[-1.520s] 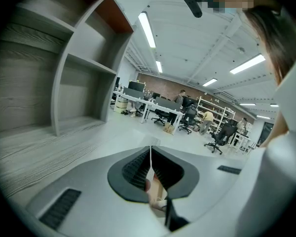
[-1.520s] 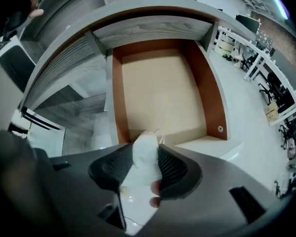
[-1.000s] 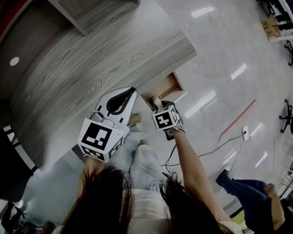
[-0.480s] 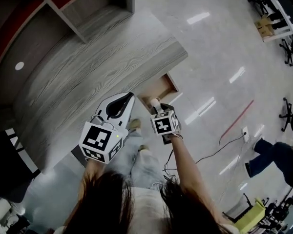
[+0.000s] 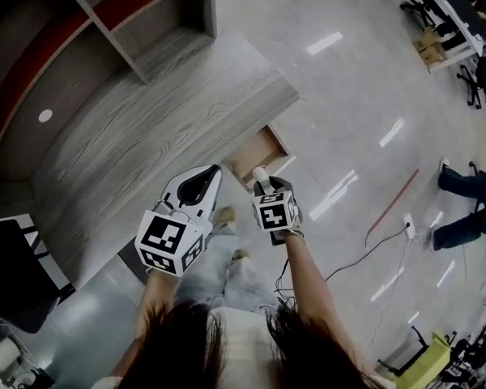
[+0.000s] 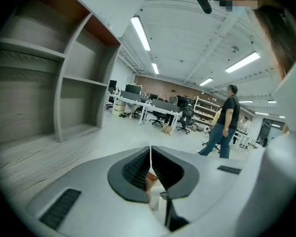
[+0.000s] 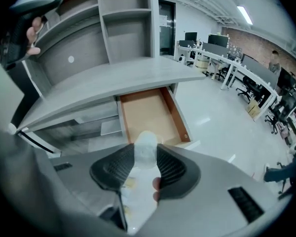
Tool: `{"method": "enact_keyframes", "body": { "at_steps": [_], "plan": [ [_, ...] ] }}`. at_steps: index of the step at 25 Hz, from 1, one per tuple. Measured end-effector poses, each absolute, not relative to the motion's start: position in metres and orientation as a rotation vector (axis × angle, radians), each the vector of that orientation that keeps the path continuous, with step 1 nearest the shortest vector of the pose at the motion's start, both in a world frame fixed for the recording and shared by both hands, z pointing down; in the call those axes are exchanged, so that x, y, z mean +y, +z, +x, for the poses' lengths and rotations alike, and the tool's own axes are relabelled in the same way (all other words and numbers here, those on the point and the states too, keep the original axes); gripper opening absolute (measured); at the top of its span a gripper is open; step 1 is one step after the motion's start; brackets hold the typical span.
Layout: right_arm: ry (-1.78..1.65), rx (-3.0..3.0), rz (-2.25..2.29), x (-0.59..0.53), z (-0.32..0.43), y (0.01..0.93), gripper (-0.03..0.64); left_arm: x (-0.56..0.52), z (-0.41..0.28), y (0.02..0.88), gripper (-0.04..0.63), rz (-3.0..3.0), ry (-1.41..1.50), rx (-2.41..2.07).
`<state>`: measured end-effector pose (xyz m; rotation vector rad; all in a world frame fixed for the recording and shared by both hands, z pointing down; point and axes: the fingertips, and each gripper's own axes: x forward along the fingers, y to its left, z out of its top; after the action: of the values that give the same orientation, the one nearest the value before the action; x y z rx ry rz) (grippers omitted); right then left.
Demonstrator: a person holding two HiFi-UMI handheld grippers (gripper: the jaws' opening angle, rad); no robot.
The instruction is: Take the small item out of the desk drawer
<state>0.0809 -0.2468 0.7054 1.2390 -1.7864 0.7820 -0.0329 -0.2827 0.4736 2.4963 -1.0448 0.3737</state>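
The wooden desk drawer [image 5: 257, 154] stands pulled out from under the grey desk top [image 5: 146, 128]; its brown bottom [image 7: 147, 113] shows bare. A small whitish, rounded-top item [image 7: 144, 146] sits between the black pads of my right gripper [image 7: 144, 158], which is shut on it. In the head view that right gripper [image 5: 263, 181] hangs just in front of the drawer with the item [image 5: 261, 173] poking out of its tip. My left gripper [image 5: 213, 173] hovers beside it over the desk's front edge. In its own view the left gripper [image 6: 150, 154] has its jaws together with nothing held.
Open shelf compartments [image 5: 158, 23] rise behind the desk. A dark chair [image 5: 12, 274] stands at the lower left. A cable [image 5: 364, 245] trails over the glossy floor at the right. People [image 6: 226, 120] and office desks are far off. The person's legs [image 5: 227, 254] are below the grippers.
Both grippers have risen. The right one has lifted up and away from the open drawer, keeping the item in its jaws. People in the background have moved.
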Motion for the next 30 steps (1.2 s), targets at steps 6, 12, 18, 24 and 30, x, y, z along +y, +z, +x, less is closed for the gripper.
{"method": "enact_keyframes", "body": {
  "at_steps": [6, 12, 18, 24, 30],
  "plan": [
    [0.768, -1.818, 1.298, -0.234, 0.084, 0.677, 0.155, -0.261, -0.031, 0.458, 0.023, 2.511, 0.375, -1.057],
    [0.734, -1.852, 1.338, -0.223, 0.085, 0.652, 0.154, -0.240, -0.032, 0.442, 0.023, 2.519, 0.366, -1.088],
    [0.701, -1.891, 1.386, -0.208, 0.090, 0.623, 0.154, -0.215, -0.026, 0.427, 0.023, 2.532, 0.352, -1.108],
    [0.657, -1.948, 1.429, -0.190, 0.094, 0.585, 0.154, -0.186, -0.016, 0.405, 0.023, 2.555, 0.334, -1.130],
    [0.625, -1.998, 1.468, -0.164, 0.098, 0.556, 0.155, -0.153, -0.004, 0.390, 0.023, 2.588, 0.323, -1.133]
  ]
}}
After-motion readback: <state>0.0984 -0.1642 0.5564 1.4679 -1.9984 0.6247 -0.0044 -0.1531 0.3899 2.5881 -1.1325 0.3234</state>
